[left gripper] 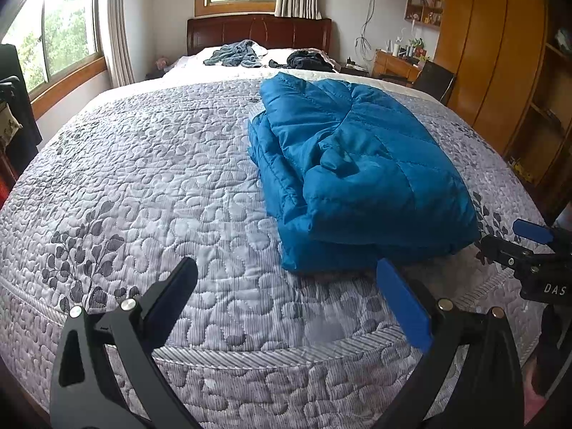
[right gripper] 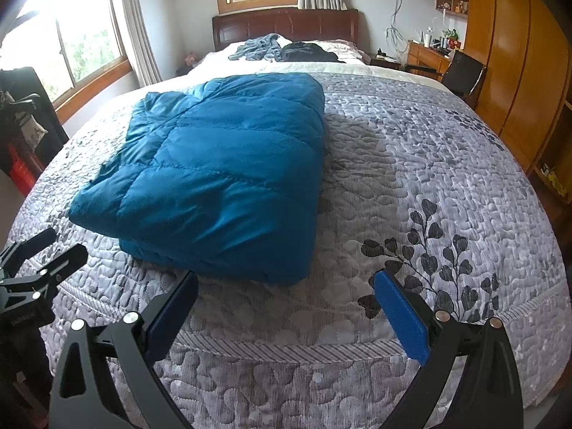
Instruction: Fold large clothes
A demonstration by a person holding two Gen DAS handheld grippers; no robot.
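Observation:
A blue quilted puffer jacket [left gripper: 354,175] lies folded into a thick rectangular bundle on the grey patterned bedspread [left gripper: 150,178]. In the right wrist view the same jacket [right gripper: 218,175] sits left of centre. My left gripper [left gripper: 286,279] is open over the foot of the bed, just short of the bundle's near left corner, holding nothing. My right gripper [right gripper: 286,287] is also open and empty, near the bundle's front right corner. The right gripper [left gripper: 514,239] shows at the far right of the left wrist view, and the left gripper [right gripper: 46,246] at the far left of the right wrist view.
Crumpled grey-blue clothing [left gripper: 234,53] and a dark garment [left gripper: 309,60] lie by the wooden headboard [left gripper: 257,30]. A wooden wardrobe [left gripper: 497,57], desk [left gripper: 395,62] and black chair [left gripper: 434,80] stand to the right. Windows [left gripper: 60,32] and a dark rack [right gripper: 21,121] line the left side.

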